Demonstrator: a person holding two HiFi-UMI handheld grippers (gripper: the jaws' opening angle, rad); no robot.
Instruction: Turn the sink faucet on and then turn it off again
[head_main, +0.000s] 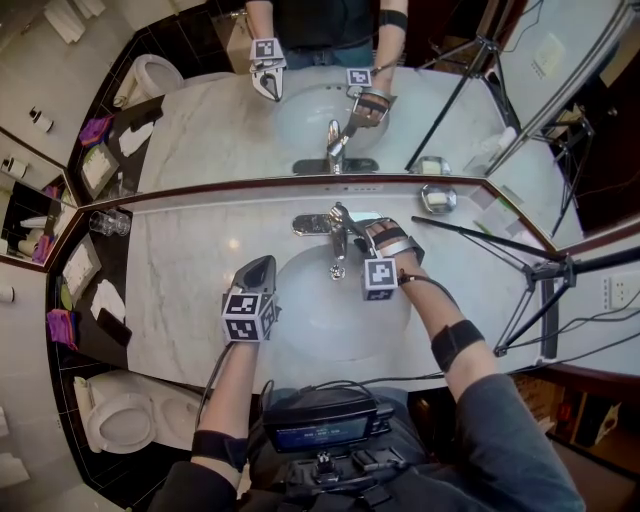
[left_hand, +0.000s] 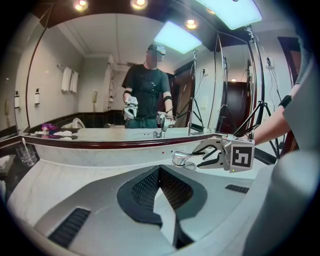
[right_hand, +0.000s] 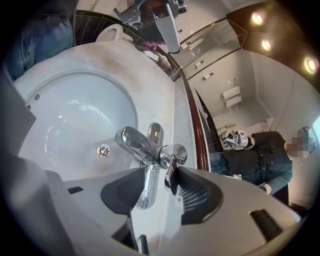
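— Marble worktop (head_main: 180, 280) is seen below a wide mirror (head_main: 220, 130), with an oval sink (head_main: 320, 325) sunk in its middle. Where is the faucet found?

— The faucet (head_main: 336, 245) is set at the middle of the worktop's back edge, between sink and mirror, with its spout reaching over the basin.

— How is the right gripper placed?

— The right gripper (head_main: 357, 237) is held at the faucet's right side, angled downward. Its fingers (right_hand: 200, 195) are closed on the faucet, and chrome is held between the two pads.

— And the left gripper?

— The left gripper (head_main: 262, 266) is held over the sink's left rim, apart from the faucet. Its fingers (left_hand: 145, 190) are pressed together, and nothing is held between them.
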